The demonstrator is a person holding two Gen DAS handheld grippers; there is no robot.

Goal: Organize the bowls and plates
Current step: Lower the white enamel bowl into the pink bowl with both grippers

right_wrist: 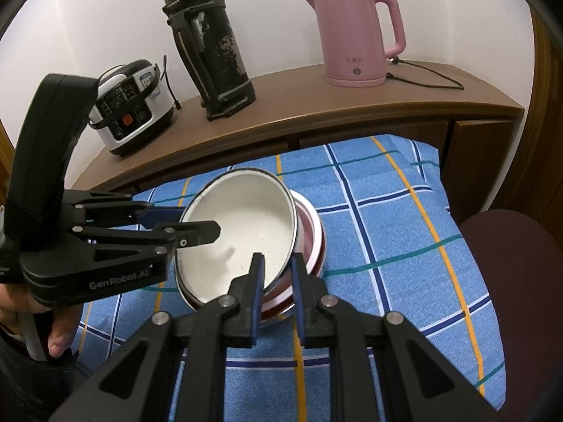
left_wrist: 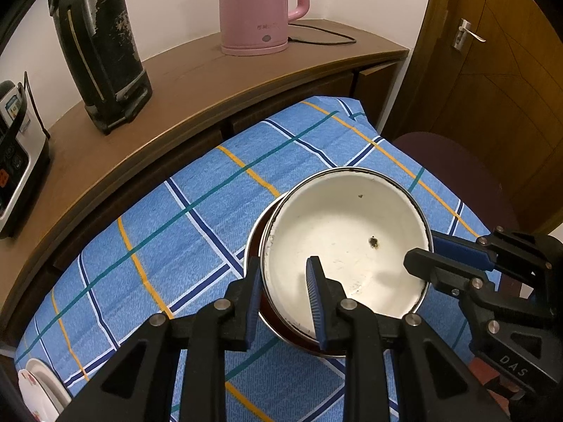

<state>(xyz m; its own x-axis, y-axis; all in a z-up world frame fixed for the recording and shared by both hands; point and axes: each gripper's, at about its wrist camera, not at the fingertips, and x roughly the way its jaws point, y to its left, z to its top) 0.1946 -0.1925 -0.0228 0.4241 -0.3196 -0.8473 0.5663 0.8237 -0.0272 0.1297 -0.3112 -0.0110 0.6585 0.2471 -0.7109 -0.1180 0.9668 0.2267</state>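
Observation:
A white enamel bowl (left_wrist: 345, 246) with a metal rim sits tilted in a red bowl (right_wrist: 309, 235) on the blue checked cloth. My left gripper (left_wrist: 286, 274) straddles the white bowl's near left rim, one finger inside and one outside, jaws slightly apart. My right gripper (right_wrist: 278, 263) straddles the opposite rim the same way, one pad inside, one outside. Each gripper shows in the other's view: the right (left_wrist: 432, 251) and the left (right_wrist: 183, 223). In both views a narrow gap shows between the pads and the rim.
A wooden counter (right_wrist: 316, 105) behind the cloth holds a pink kettle (right_wrist: 355, 35), a black flask (right_wrist: 207, 49) and a rice cooker (right_wrist: 130, 105). A dark red chair seat (right_wrist: 520, 281) is right. A white plate (left_wrist: 38, 390) lies at the cloth's left corner. A door (left_wrist: 492, 70) stands right.

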